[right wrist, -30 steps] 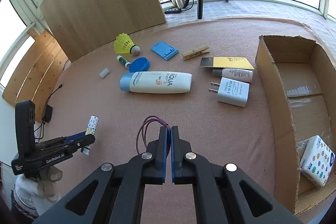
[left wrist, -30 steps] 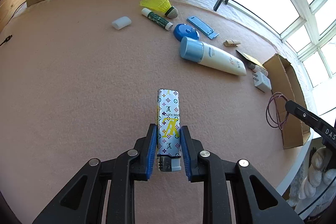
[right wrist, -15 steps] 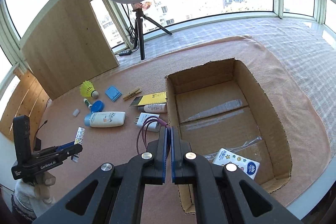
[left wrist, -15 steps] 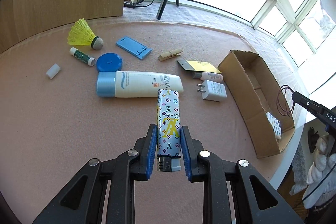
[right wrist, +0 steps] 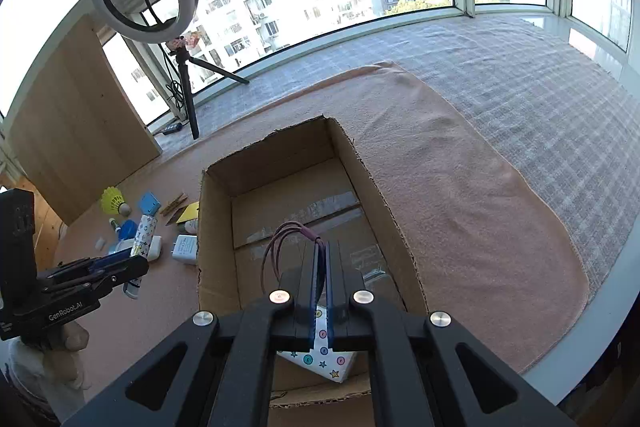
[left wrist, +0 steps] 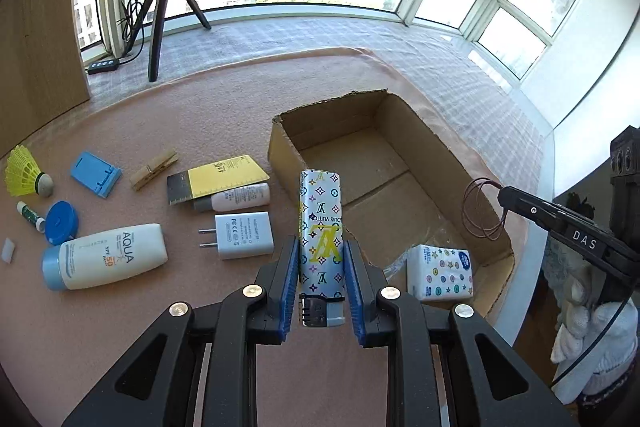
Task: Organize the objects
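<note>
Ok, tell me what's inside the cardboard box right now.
Inside the cardboard box lies one tissue pack with star print, at the near end. The rest of the floor shows bare cardboard with tape. In the right wrist view, the right gripper covers part of the pack.

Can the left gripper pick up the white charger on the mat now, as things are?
Probably not. The left gripper is already shut on the patterned lighter, so its jaws are full. The white charger itself lies uncovered on the mat, apart from its neighbours; the lighter must be put down first.
</note>
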The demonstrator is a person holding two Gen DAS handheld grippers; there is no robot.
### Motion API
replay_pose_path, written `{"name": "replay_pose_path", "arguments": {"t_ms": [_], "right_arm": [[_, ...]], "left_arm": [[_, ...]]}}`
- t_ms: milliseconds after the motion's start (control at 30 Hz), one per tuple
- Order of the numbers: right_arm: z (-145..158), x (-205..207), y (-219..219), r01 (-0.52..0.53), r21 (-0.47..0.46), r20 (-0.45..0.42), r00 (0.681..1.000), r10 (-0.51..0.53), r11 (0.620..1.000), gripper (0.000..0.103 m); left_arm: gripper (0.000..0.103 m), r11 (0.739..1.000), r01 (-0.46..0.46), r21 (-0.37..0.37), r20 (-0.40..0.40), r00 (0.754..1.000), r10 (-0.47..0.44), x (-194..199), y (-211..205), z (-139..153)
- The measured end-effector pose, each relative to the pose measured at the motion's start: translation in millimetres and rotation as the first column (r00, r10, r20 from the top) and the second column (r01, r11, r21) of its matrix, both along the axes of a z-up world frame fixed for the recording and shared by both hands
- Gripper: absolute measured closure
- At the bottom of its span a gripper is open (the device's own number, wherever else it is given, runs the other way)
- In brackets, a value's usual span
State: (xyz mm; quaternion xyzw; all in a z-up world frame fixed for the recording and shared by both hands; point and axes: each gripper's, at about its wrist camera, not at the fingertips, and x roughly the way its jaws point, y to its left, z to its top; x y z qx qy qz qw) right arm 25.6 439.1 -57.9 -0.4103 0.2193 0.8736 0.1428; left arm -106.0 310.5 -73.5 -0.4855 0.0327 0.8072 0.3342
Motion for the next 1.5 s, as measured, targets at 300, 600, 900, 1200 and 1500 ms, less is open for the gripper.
{"name": "replay_pose_path", "arguments": {"t_ms": [300, 600, 900, 1200, 1500], "right_arm": [[-9.7, 0.9, 15.7, 0.010, -0.019, 0.015, 1.000, -0.009, 1.000, 0.100], [-6.8, 1.2, 19.4, 0.026, -0.024, -0.003, 1.000, -0.026, 0.999, 0.065], [-11.6, -1.9, 14.8, 0.023, -0.077, -0.003, 1.000, -0.023, 0.997, 0.064], [-13.5, -5.8, 1.6, 0.013, -0.119, -0.007, 1.000, -0.014, 0.993, 0.064], [-19.2, -0.7, -11.6, 0.016, -0.144, 0.008, 1.000, -0.015, 0.989, 0.064]], "left_arm": [[0.079, 0.998, 0.060, -0.010, 0.000, 0.998, -0.060, -1.4, 54.4, -7.3], [0.059, 0.999, 0.041, -0.023, -0.020, 0.999, -0.042, -7.0, 55.0, -5.2], [0.059, 0.999, -0.020, -0.050, -0.022, 1.000, 0.019, -20.7, 19.5, -6.8], [0.059, 0.991, -0.112, -0.068, 0.018, 0.993, 0.114, -53.0, -41.4, -17.6], [0.064, 0.967, -0.230, -0.108, 0.110, 0.964, 0.242, -105.6, -121.1, -48.4]]}}
